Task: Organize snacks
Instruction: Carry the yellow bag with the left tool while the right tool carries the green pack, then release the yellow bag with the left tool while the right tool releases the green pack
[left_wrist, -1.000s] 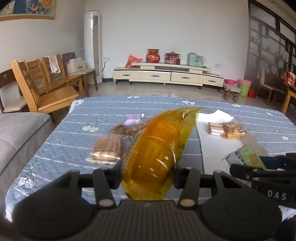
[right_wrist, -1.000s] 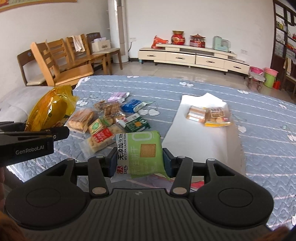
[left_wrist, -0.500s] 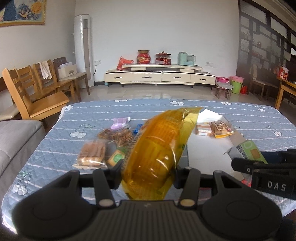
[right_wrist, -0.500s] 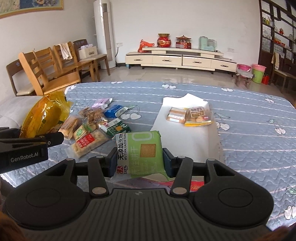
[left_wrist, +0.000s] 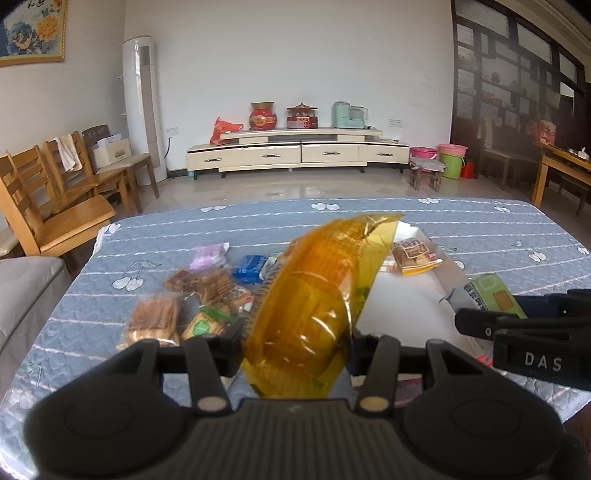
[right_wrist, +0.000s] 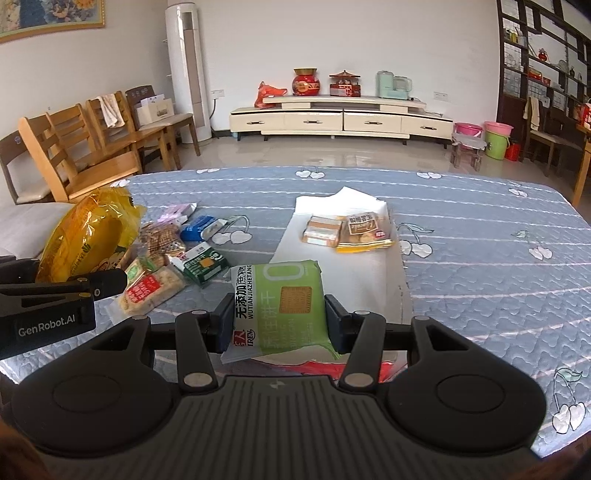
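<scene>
My left gripper (left_wrist: 293, 350) is shut on a glossy yellow snack bag (left_wrist: 317, 306), held above the near edge of the table; the same yellow snack bag (right_wrist: 88, 240) appears at the left of the right wrist view. My right gripper (right_wrist: 279, 319) is shut on a green cracker packet (right_wrist: 282, 306), also raised, just before the near end of a white sheet (right_wrist: 354, 269). Two brown snack packs (right_wrist: 347, 230) lie on that sheet. A pile of several loose snacks (right_wrist: 173, 254) lies on the cloth to the left of the sheet.
The table wears a blue quilted cloth (right_wrist: 480, 266) with cherry prints. Wooden chairs (right_wrist: 85, 155) stand at the far left, a grey sofa (left_wrist: 22, 291) beside the table. A low cabinet (left_wrist: 295, 153) and buckets (right_wrist: 496, 138) stand along the far wall.
Both grippers have drifted to the right with their packets still held, so the snack pile and white sheet slide left in both views. Neither grip has changed.
</scene>
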